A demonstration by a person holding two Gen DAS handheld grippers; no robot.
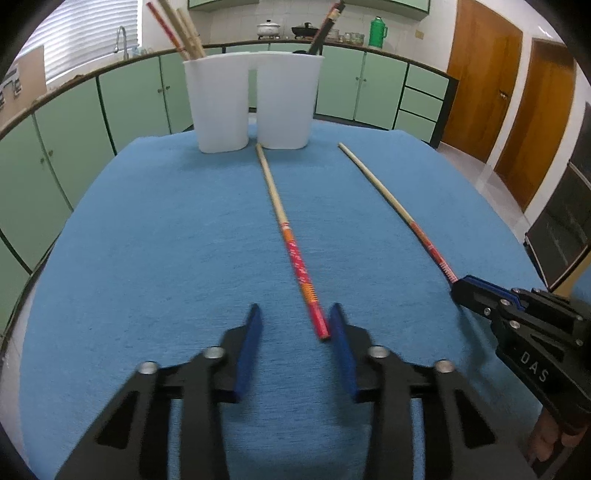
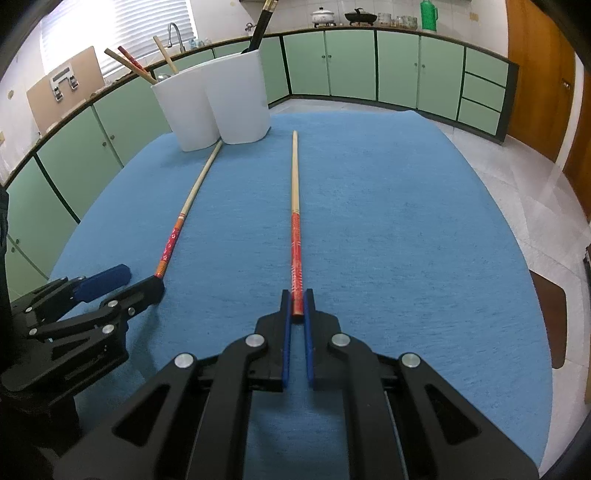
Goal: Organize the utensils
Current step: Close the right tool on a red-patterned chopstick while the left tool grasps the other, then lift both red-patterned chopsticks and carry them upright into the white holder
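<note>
Firmly, right tongs [image 2: 297, 308] clamp a slender lacquered chopstick [image 2: 295, 236].

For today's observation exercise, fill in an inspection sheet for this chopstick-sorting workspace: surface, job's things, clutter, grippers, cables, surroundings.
Surface: blue cloth covers the table, flat.
Job's things: white two-part holder at the far edge; light and red chopsticks in its left part, dark chopsticks in its right. Left chopstick lies with its far tip near the holder's base; right chopstick lies beside it, apart.
Clutter: nothing seen.
Grippers: left gripper open, red end of the left chopstick between its fingers; right gripper shut on the right chopstick's red end.
Cables: nothing seen.
Surroundings: green cabinets, sink tap, pots, green flask, wooden doors.
</note>
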